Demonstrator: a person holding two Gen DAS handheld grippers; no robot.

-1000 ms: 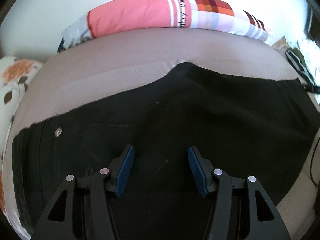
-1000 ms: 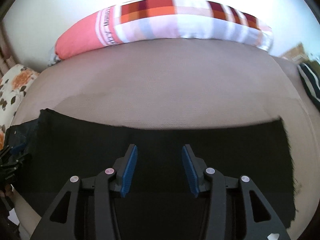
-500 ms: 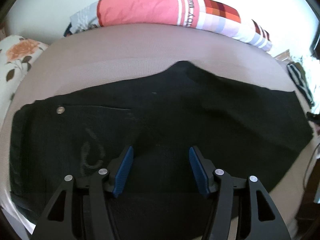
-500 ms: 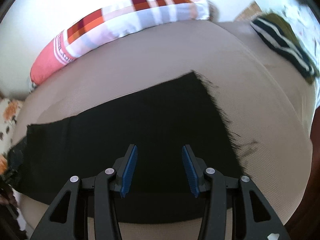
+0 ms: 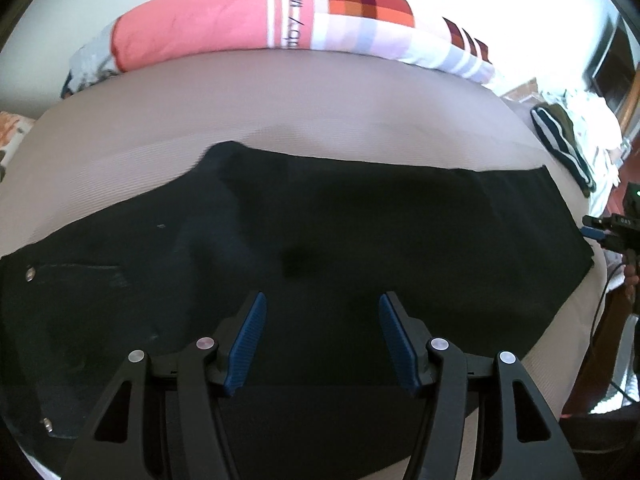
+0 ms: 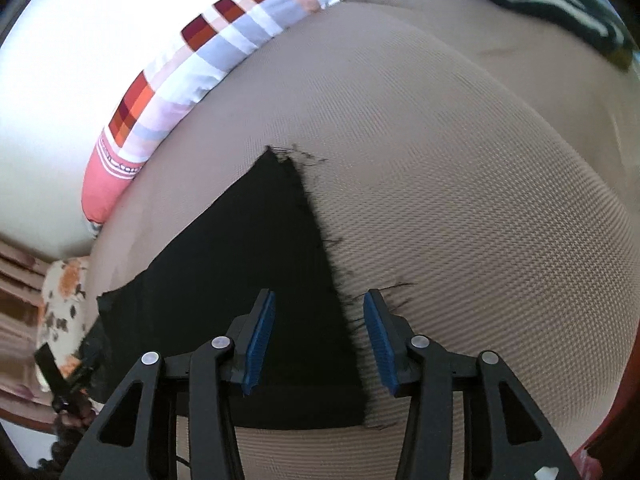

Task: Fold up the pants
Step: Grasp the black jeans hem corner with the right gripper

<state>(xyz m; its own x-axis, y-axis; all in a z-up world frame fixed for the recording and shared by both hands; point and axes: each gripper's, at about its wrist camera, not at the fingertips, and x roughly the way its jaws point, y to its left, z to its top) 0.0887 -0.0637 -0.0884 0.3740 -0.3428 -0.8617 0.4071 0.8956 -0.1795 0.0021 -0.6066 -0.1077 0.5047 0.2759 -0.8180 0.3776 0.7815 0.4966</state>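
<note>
Left gripper (image 5: 320, 340): jaws spread wide, nothing between the blue pads (image 5: 246, 344); it hangs above the black pants (image 5: 340, 236) at lower centre of the left wrist view. Right gripper (image 6: 319, 340): jaws closing, still apart, nothing pinched; the frayed hem edge (image 6: 332, 272) of the pants runs down into the gap between its pads, seen below them. Contact between pads and cloth cannot be told.

Pants: lie flat across the beige mesh bed cover (image 5: 280, 112). In the left wrist view they span the middle band of the frame, left edge to right edge. A metal rivet (image 5: 29, 273) shows at mid left, a second stud (image 5: 47, 424) at lower left. The upper edge rises to a small peak at centre left. In the right wrist view only the leg end shows, a dark wedge from lower left up to centre, with loose threads on its right edge.

Surroundings: long pink and checked pillow (image 5: 280, 20) along the top of the frame, behind the pants. Dark striped garment (image 5: 560, 140) at upper right, apart from the pants. Floral cushion (image 6: 60, 288) at lower left of the right wrist view.
</note>
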